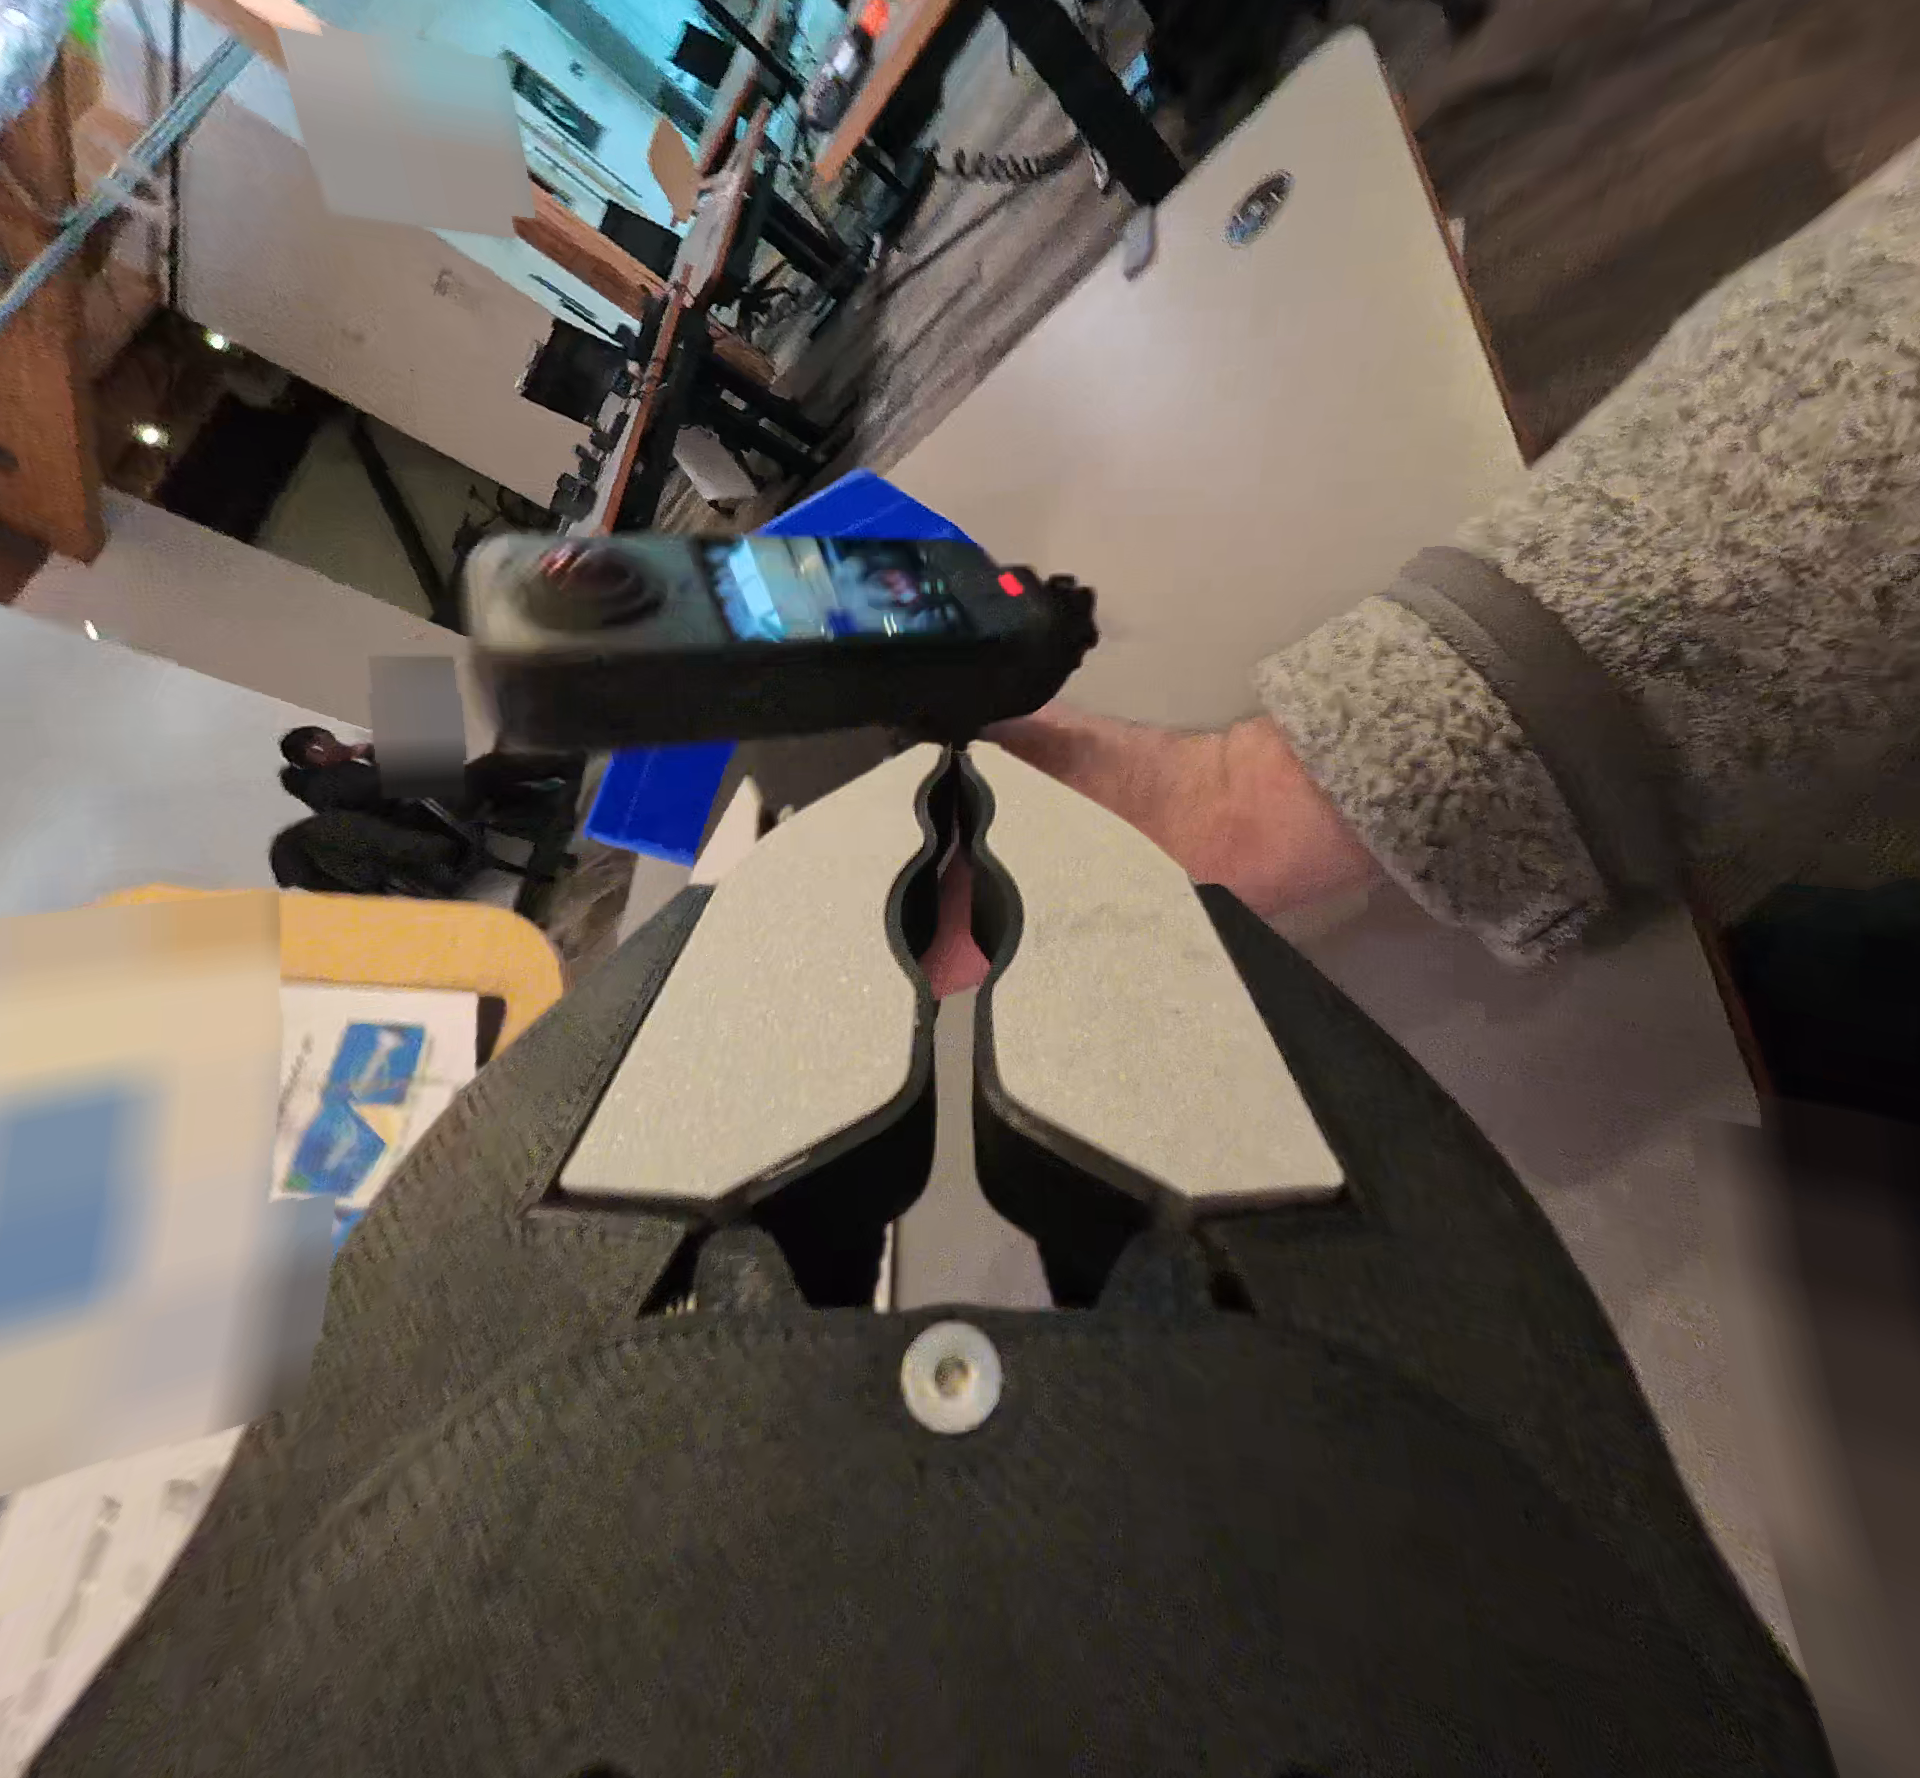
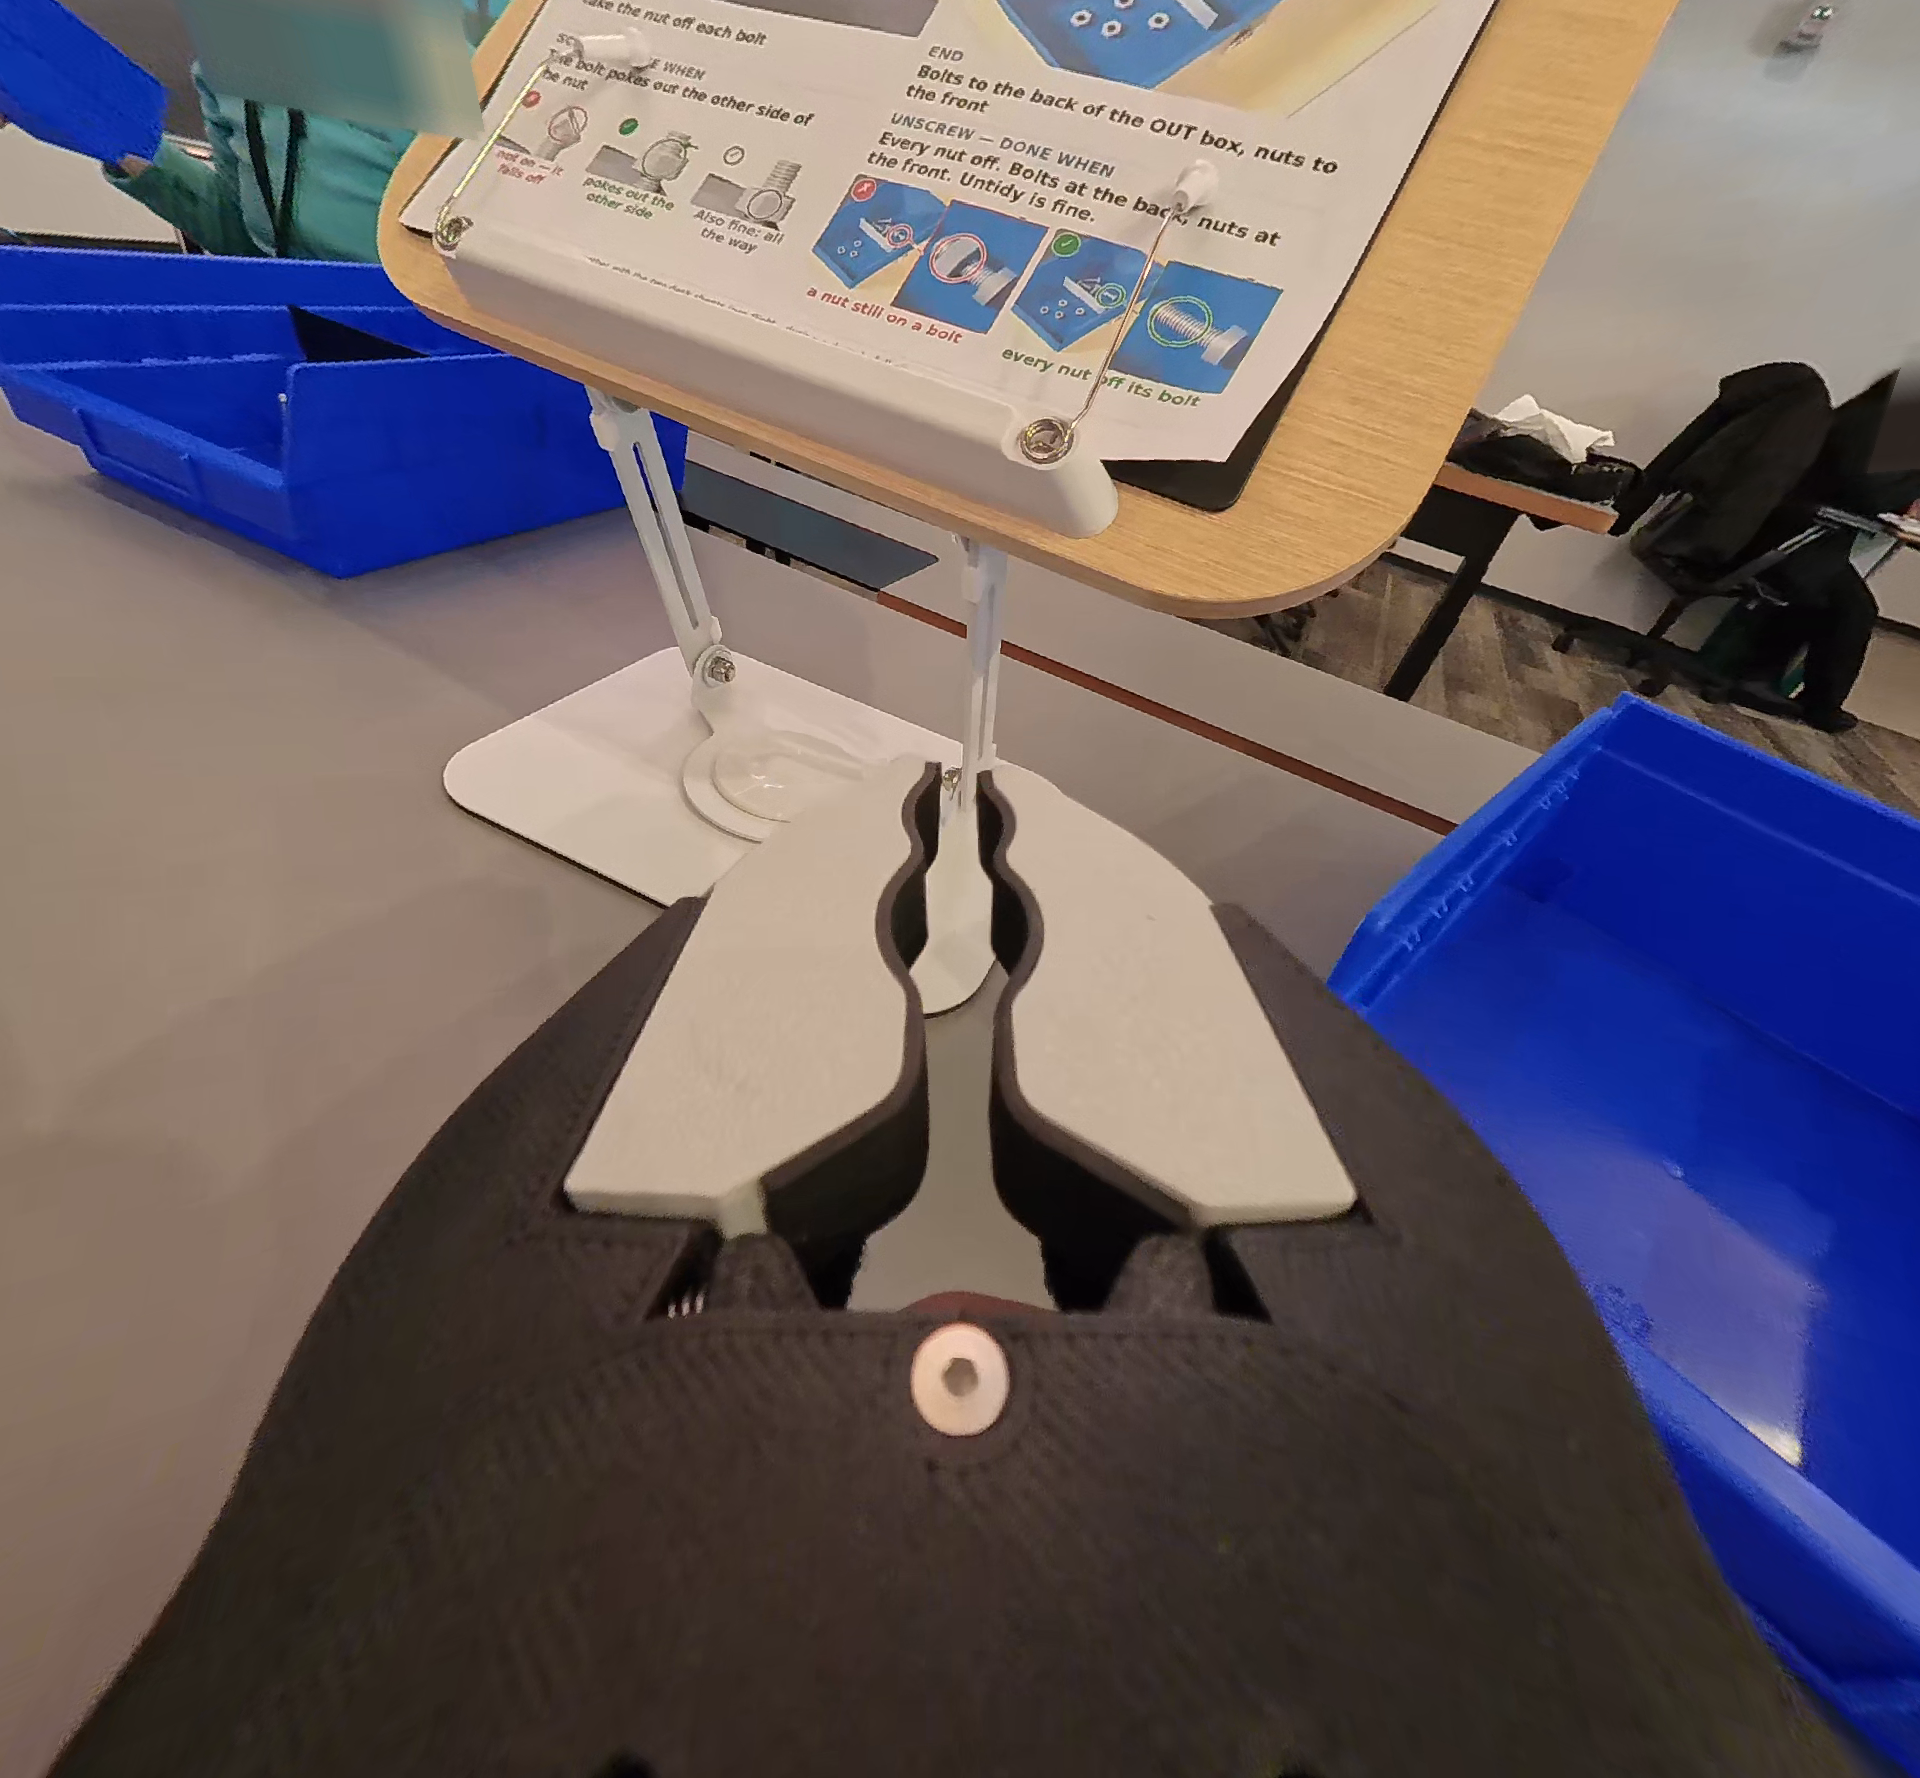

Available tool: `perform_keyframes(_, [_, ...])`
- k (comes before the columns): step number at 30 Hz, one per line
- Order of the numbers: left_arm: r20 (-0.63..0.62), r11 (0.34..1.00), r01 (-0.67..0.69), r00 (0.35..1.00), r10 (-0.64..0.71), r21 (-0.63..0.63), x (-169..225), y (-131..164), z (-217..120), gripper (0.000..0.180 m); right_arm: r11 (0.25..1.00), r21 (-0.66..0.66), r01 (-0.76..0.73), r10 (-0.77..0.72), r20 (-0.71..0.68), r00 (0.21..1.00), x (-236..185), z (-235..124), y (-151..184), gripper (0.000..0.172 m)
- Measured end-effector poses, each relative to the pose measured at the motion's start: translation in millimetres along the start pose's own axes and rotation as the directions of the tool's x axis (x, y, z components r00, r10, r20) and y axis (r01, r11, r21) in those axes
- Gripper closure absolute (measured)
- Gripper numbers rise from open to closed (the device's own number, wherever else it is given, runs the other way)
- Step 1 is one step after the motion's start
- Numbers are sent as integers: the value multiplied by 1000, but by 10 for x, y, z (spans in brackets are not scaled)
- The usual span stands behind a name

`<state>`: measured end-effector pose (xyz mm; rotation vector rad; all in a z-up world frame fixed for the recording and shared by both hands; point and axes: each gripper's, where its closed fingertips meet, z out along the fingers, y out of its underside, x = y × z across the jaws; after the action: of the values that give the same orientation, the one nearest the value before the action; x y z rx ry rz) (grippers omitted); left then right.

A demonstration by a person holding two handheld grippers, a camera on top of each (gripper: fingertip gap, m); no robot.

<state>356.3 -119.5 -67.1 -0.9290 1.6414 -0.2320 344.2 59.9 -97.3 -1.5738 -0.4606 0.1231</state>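
Left gripper closed on nothing; right gripper slightly parted.

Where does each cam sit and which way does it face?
Left wrist view: on the left gripper, rolled sideways over the grey table; its shut fingers point at the other gripper's camera, hand and fleece sleeve.
Right wrist view: on the right gripper, level, facing the wooden document stand.
Shared: table, stand, blue bins.
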Motion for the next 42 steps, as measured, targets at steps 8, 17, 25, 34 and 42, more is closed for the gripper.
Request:
perform_keyframes(8, [81,929,343,931,-356,136,-418,584,-302,180,1000,-15,11,-11,4,1000,4,-14,38,172])
perform_keyframes(17, [108,768,614,764,-636,181,-724,1386,-258,180,999,-53,9,-9,9,1000,5,16,124,172])
perform_keyframes(25, [387,822,565,744,-545,73,-918,1794,-215,180,996,-93,3,0,36,999,-44,60,203,172])
perform_keyframes(34, [500,795,606,693,-520,-14,-1008,2138,-271,180,994,-108,15,-14,17,1000,-28,65,225,172])
perform_keyframes(42, [488,759,650,648,-585,48,-1069,2196,-448,180,993,-114,-6,10,34,999,-7,81,261,172])
